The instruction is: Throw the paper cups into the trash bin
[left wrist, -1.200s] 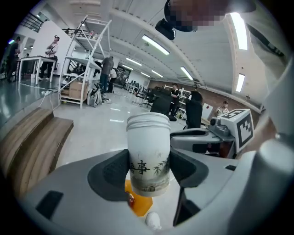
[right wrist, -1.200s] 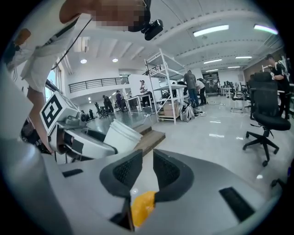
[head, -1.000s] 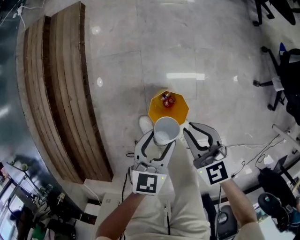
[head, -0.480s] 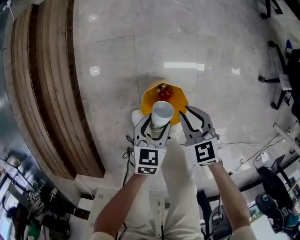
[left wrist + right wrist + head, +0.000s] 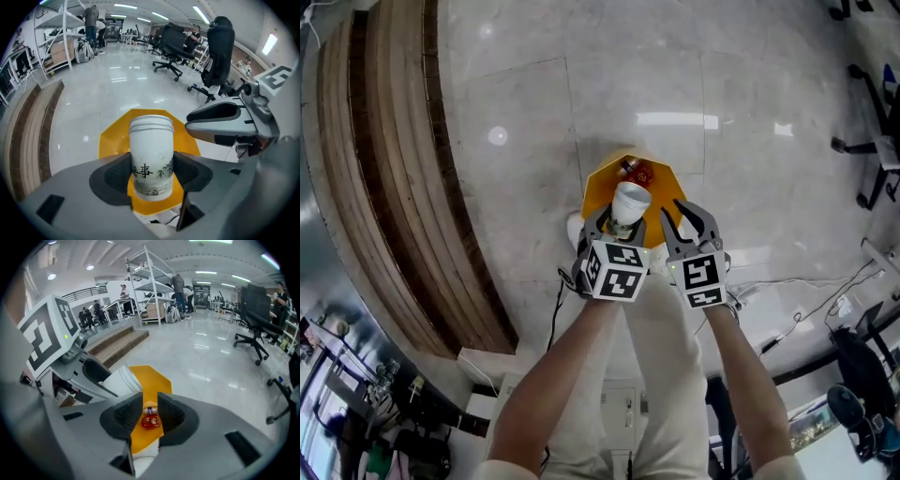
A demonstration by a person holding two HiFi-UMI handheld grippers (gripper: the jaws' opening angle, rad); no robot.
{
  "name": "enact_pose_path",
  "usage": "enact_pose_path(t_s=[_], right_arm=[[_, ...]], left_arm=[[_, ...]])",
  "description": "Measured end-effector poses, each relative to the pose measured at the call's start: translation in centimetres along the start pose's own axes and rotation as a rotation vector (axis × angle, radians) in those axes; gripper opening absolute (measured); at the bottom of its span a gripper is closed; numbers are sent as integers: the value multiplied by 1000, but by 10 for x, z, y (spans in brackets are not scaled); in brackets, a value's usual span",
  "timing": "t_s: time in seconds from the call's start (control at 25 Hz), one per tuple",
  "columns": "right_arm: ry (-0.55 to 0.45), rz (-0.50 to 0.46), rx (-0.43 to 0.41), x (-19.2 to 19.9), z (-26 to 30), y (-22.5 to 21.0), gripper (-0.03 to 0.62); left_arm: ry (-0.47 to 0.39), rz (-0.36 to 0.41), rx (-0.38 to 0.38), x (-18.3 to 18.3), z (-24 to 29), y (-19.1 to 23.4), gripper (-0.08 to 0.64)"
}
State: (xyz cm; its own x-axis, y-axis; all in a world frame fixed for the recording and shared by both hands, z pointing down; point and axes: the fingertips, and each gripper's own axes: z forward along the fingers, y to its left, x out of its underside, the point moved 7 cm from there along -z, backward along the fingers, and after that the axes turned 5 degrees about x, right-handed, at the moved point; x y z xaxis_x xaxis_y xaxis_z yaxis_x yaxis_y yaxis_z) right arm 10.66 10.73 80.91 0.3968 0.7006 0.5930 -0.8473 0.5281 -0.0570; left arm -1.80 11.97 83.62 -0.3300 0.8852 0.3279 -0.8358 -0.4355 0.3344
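Yellow trash bin (image 5: 598,199): an eight-sided bin standing open on the pale polished floor, straight below both grippers.
Bin contents: a red packet (image 5: 151,422) on the bottom, with a small pale item touching it that is too small to name. No cup can be seen inside.
Paper cup (image 5: 151,159): white with ink-style print, upright between the jaws, open mouth up. From the head view it hangs above the near half of the bin.
Left gripper (image 5: 151,172): clamped on the paper cup, with the pads pressing the lower wall on both sides.
Right gripper (image 5: 150,414): jaws opening with nothing between them. Only the bin's inside shows through the gap. It hangs above the bin's near edge, just beside the cup.
Risk, rim strike: the cup seems to sit over the near half rather than the centre, so a drop from this height could clip the rim and bounce onto the floor.
Risk, uneven release: if one pad clings, the light cup may tip and drift sideways.
Risk, crowding: the right gripper's jaws are close enough to nudge the cup as it falls.
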Motion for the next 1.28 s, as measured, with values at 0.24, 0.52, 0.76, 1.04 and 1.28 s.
enact_pose_path(t_s=[0.24, 0.52, 0.76, 1.04, 1.28], right_arm=[[39, 56, 5, 14, 10, 2, 101], [34, 46, -9, 0, 0, 4, 103], [29, -12, -35, -33, -32, 3, 23], [-55, 34, -33, -93, -75, -5, 6], [-138, -26, -84, -160, -142, 10, 6]], left_arm=[[63, -12, 14, 5, 19, 12, 284], [42, -7, 21, 0, -5, 4, 327], [-45, -87, 30, -11, -57, -5, 71], [-146, -140, 68, -44, -116, -19, 6], [-285, -170, 106, -86, -192, -48, 5]])
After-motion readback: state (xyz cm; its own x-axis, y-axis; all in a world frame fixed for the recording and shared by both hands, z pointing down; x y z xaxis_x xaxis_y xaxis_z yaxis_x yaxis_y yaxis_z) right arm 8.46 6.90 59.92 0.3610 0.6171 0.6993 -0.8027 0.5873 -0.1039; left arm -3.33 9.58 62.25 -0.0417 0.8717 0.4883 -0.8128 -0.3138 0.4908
